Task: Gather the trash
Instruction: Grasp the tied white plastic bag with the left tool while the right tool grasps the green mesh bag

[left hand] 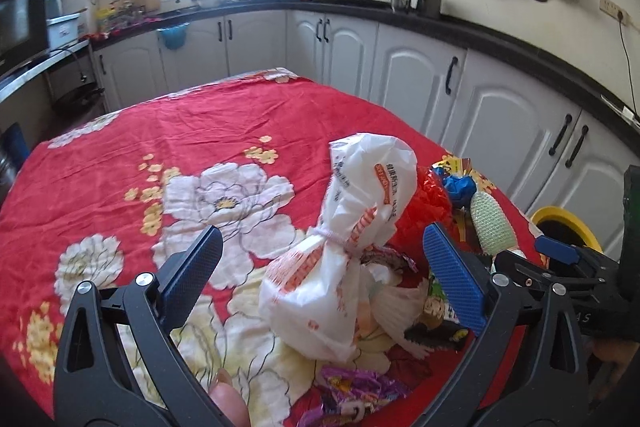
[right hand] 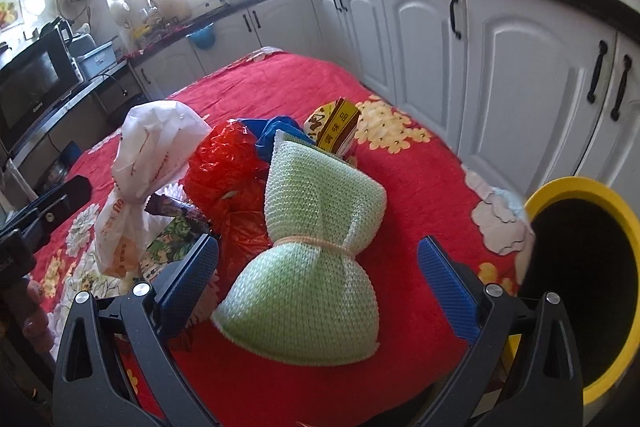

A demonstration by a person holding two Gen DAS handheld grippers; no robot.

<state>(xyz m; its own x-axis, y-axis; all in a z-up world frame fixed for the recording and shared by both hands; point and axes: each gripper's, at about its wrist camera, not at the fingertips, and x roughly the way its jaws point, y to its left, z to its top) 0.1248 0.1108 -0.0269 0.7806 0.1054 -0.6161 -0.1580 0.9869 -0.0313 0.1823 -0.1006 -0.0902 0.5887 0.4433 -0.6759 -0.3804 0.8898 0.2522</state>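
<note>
White tied plastic bag (left hand: pixel 344 247), orange print, cinched mid-body, on red floral cloth (left hand: pixel 200 131)

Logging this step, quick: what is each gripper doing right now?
Left gripper: open, empty, around the white plastic bag.
Right gripper: open, empty, around the green mesh bundle.
</note>
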